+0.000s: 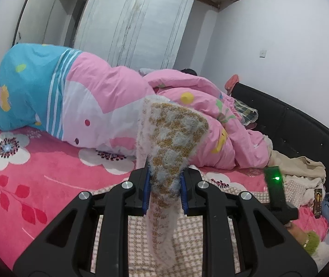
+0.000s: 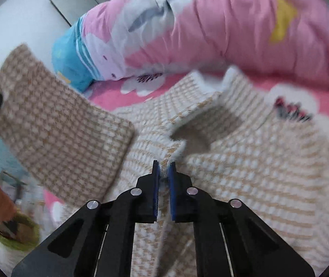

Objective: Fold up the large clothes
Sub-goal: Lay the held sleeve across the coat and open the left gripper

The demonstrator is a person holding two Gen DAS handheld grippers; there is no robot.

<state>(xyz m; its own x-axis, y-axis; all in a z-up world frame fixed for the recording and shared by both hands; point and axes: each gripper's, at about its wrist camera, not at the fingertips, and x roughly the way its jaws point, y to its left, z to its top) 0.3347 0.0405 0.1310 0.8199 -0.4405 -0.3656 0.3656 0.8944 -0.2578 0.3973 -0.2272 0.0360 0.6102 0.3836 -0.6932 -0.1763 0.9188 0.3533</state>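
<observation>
A tan and white houndstooth knit sweater (image 2: 245, 161) lies spread on the pink flowered bed. My left gripper (image 1: 165, 180) is shut on a fuzzy sleeve end of the sweater (image 1: 171, 133), which stands up between the blue pads and hangs down behind them. My right gripper (image 2: 163, 170) is shut on the sweater's edge near the collar (image 2: 187, 127). In the right wrist view a sleeve (image 2: 56, 133) is lifted at the left, where the left gripper's dark body shows at the frame edge. The right wrist view is blurred.
A pink, white and blue duvet (image 1: 90, 97) is heaped across the far side of the bed (image 1: 26, 184). Beige clothes (image 1: 302, 168) and a phone (image 1: 318, 199) lie at the right by the black headboard (image 1: 302, 124). White wardrobe doors (image 1: 136, 23) stand behind.
</observation>
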